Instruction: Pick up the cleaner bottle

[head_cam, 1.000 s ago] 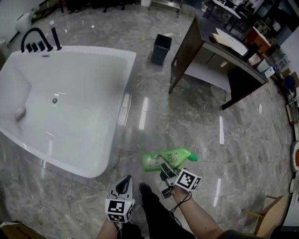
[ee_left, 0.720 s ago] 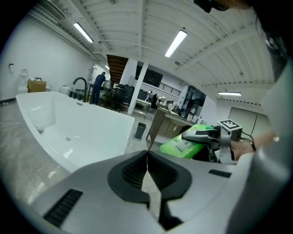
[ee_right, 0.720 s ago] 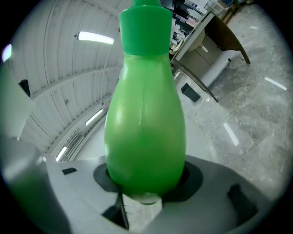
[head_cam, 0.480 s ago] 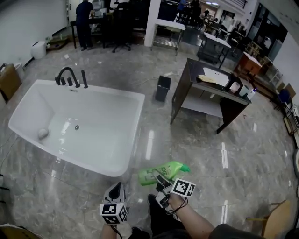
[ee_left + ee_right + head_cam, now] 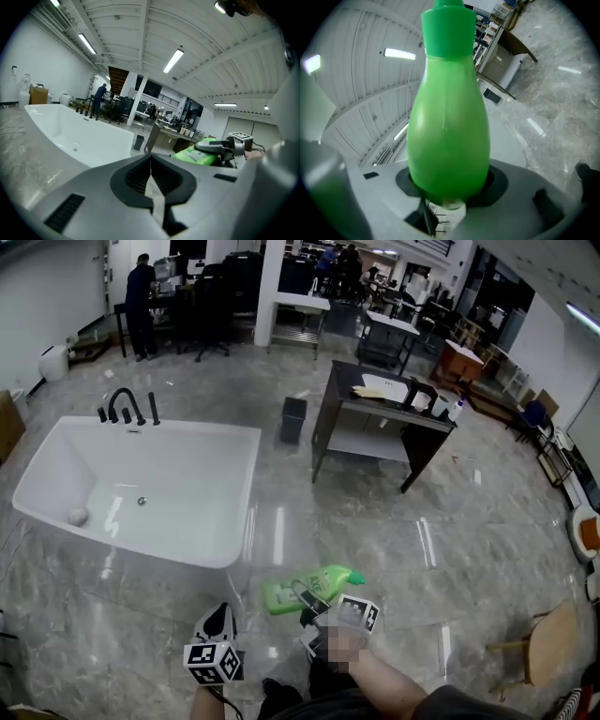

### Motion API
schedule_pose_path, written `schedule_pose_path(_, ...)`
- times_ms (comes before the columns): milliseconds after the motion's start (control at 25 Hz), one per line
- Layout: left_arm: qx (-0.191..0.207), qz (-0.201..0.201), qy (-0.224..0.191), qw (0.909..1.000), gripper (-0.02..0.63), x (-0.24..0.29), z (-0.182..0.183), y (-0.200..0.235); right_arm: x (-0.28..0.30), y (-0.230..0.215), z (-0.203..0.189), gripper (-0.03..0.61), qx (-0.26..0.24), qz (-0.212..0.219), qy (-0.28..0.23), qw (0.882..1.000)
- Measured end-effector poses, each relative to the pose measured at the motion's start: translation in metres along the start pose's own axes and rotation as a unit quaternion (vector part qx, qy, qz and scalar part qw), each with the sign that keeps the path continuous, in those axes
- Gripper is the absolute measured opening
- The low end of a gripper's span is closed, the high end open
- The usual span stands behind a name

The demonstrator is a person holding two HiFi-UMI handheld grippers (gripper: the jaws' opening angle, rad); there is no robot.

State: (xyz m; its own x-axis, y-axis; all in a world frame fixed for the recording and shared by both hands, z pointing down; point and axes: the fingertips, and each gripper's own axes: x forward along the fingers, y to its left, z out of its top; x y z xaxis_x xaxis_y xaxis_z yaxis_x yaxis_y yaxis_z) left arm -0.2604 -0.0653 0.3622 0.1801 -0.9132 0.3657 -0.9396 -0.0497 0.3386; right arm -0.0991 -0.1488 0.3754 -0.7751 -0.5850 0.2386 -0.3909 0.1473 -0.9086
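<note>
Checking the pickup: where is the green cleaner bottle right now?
Head view, bottom centre: the green plastic cleaner bottle is clamped in the right gripper, lower right of the white bathtub.

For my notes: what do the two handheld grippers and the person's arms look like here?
Both are light grey, the left gripper and right gripper, with black ribbed pads lining the fingers. Each carries a white cube printed with black square markers. A dark sleeve covers the right upper arm.
</note>
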Motion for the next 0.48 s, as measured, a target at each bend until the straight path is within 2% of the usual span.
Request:
schedule_pose_path(160, 0.004, -0.013, -0.008, 0.9999, 0.015, -0.027, -0.002, -0.032, -0.037, 0.012, -0.006, 0.199, -0.008, 0.01, -0.002, 1.0)
schedule_pose_path(480, 0.016, -0.012, -0.017, 0.9997, 0.015, -0.054, -0.019, -0.097, -0.1, 0.015, -0.003, 0.2, -0.009, 0.039, 0.0, 0.999)
